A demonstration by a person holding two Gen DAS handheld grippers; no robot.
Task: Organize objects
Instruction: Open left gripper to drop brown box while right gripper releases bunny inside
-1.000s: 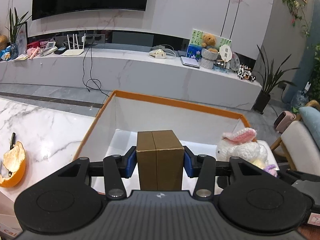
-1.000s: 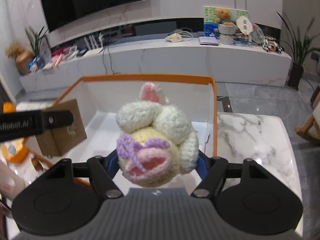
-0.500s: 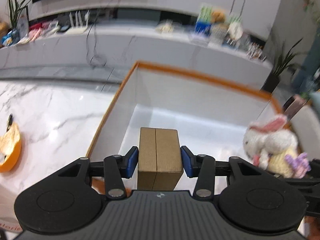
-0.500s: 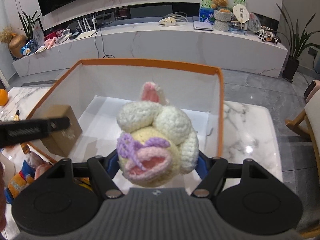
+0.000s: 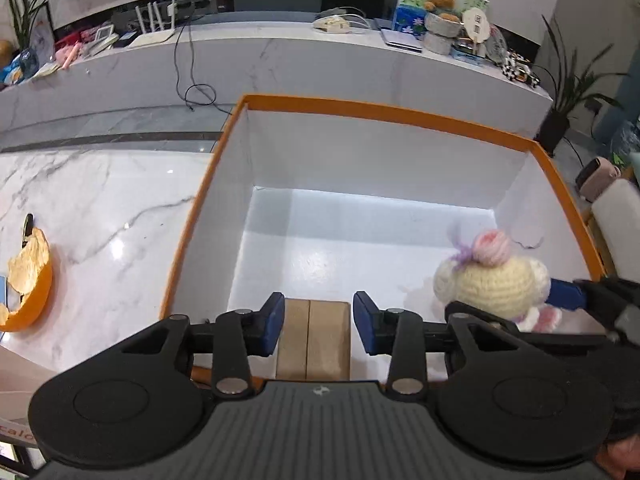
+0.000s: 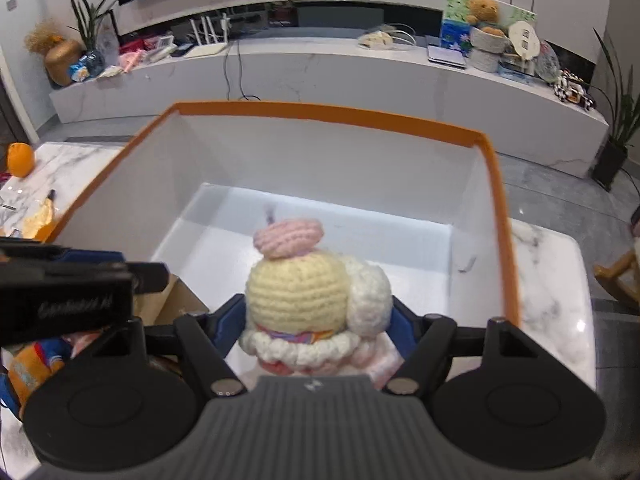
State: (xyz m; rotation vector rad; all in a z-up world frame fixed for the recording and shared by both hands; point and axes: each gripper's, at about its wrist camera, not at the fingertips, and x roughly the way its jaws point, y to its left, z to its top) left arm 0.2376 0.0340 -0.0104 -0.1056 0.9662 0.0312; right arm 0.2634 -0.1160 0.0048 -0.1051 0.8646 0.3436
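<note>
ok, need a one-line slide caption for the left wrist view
Left claw holds a brown cardboard box over the orange-rimmed white bin; right claw brings in a crocheted plush toy.

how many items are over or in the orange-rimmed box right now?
2. A brown cardboard box between the left gripper fingers at the near left wall; a crocheted plush toy in the right gripper at the near right. The near floor is hidden.

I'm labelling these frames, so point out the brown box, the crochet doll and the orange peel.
brown box (image 5: pixel 313 334), left wrist view, on its top face between the blue pads.
crochet doll (image 6: pixel 296 286), right wrist view, on its yellow head.
orange peel (image 5: pixel 30 276), left wrist view, on its pale inner side.
</note>
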